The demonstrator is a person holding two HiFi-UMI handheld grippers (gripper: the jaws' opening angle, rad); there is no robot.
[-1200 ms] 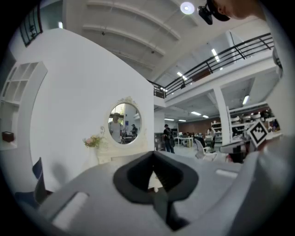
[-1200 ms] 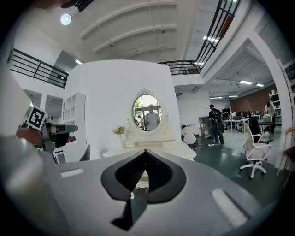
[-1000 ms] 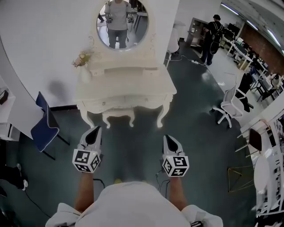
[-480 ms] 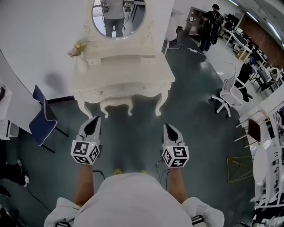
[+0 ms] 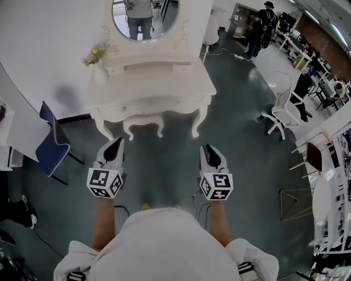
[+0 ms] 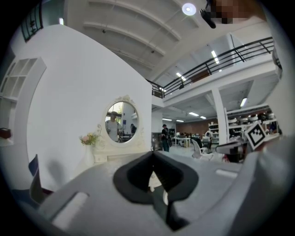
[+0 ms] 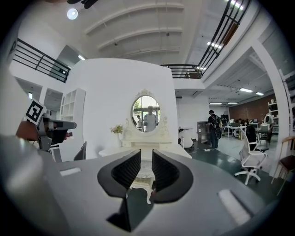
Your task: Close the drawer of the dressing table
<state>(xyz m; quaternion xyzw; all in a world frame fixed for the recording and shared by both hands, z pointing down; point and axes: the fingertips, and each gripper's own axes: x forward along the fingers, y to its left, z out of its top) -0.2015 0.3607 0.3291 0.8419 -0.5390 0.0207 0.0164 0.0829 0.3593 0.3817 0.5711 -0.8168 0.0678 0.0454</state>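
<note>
Forearms outstretched, left gripper [image 5: 116, 142] closed on nothing, right gripper [image 5: 208, 148] narrowly parted, dressing table [image 5: 164, 82] ahead.

We are looking down on a dark green floor [image 5: 241, 159] beneath a curved white wall [image 5: 49, 44]; a blue chair [image 5: 52, 149] is standing left, a white office chair [image 5: 283, 112] right, and ceiling lights [image 7: 72, 14] are shining above a railed balcony [image 6: 221, 53].

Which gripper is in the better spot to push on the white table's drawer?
Probably the left gripper. It lines up nearer the drawer front of the dressing table, and its jaws are together, good for pushing. The right gripper sits farther to the side, jaws apart. Neither touches the table yet.
</note>
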